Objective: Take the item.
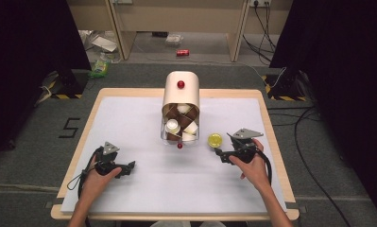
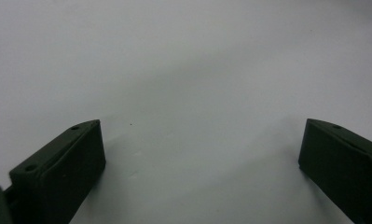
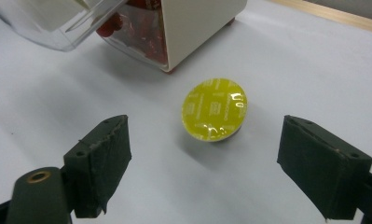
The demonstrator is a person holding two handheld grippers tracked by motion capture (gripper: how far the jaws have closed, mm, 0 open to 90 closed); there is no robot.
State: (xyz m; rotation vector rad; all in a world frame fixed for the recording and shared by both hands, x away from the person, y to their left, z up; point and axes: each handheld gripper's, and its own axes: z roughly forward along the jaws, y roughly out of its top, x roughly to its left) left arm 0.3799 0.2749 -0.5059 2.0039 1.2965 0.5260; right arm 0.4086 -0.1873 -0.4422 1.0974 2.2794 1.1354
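Just beyond right gripper [image 3: 204, 154]: yellow capsule [image 3: 214, 109]

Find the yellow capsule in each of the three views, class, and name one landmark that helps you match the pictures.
High view: the yellow capsule lies right of centre, beside the dispenser box.
Left gripper view: not in it.
Right gripper view: the capsule sits at centre, beyond the open jaws.
Shared landmark: the dispenser box.

We see open white mat [image 1: 143, 184] between both hands; the capsule dispenser [image 1: 181, 101] and yellow capsule [image 1: 215, 139] block the middle.
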